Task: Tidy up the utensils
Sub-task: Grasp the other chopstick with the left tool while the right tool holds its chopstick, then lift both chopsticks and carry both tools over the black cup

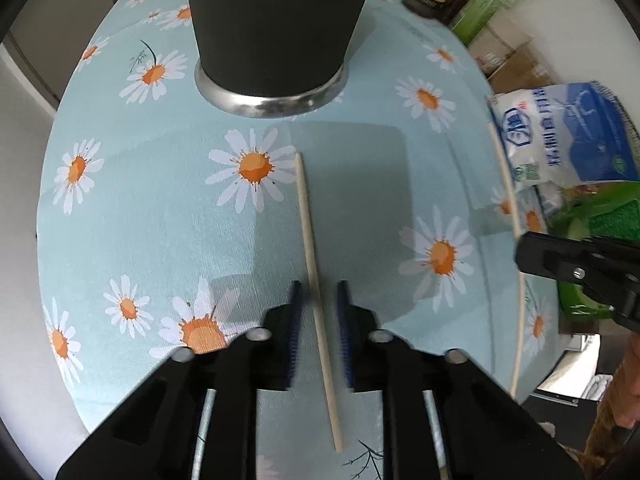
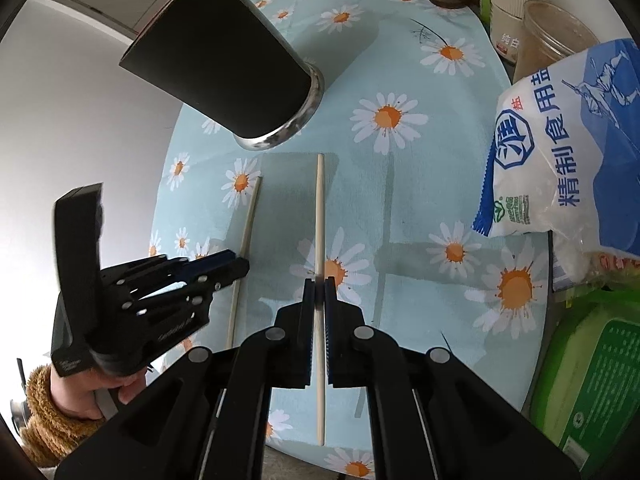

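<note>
1. The worktop (image 1: 132, 216) is covered with a pale blue cloth printed with white and orange daisies.
2. In the left wrist view, the left gripper (image 1: 320, 292) points down at the cloth from the bottom centre of the frame. Its fingers (image 1: 294, 320) stand narrow but not closed.
3. A pale wooden loose chopstick (image 1: 316, 292) lies between them, with a strip of cloth showing on each side, so the blue pads do not press on it. It runs from the middle of the frame to the lower edge.
4. In the right wrist view the left gripper (image 2: 236, 266) is at the left of the frame, its tips at the loose chopstick (image 2: 248, 224), which lies flat on the cloth. A hand (image 2: 100, 392) in a fuzzy brown sleeve holds it.
5. The right gripper (image 2: 319, 284), at bottom centre of its own view, has its fingers (image 2: 308, 320) clamped on a held chopstick (image 2: 320, 208). This one runs straight up the middle of the frame, and its shadow falls well to its right.
6. In the left wrist view the right gripper (image 1: 528, 252) is at the right edge, gripping the held chopstick (image 1: 506, 176).
7. A black cup (image 1: 276, 20) with a shiny metal base stands at top centre, beyond the loose chopstick's far end; in the right wrist view the black cup (image 2: 216, 76) is at upper left.
8. A blue and white salt bag (image 2: 560, 152) and a green package (image 2: 592, 380) sit along the right edge.
</note>
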### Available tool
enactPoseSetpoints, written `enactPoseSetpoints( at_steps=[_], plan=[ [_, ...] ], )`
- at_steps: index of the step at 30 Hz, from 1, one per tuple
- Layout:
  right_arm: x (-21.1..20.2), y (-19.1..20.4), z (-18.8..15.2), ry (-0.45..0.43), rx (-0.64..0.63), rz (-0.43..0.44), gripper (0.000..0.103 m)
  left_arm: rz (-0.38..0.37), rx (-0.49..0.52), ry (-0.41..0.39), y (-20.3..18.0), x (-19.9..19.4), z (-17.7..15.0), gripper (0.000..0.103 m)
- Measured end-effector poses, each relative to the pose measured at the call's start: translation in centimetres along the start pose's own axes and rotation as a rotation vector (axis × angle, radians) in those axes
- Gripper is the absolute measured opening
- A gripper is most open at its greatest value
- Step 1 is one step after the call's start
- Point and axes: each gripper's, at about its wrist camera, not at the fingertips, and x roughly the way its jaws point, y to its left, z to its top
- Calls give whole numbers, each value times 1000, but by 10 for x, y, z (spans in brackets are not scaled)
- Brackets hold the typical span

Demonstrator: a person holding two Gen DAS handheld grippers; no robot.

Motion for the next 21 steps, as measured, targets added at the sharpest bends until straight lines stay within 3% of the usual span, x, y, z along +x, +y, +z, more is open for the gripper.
enactPoseSetpoints(
  at_steps=[6, 12, 21],
  plan=[
    [3, -6, 0, 20, -28, 17, 5, 40, -28, 22, -2, 4, 7, 4],
    [6, -5, 0, 32, -42, 25, 5, -6, -80, 22, 5, 5, 9, 3],
    [2, 4, 4, 14, -54, 1, 5, -52, -73, -57, 17, -24, 4, 3]
  ],
)
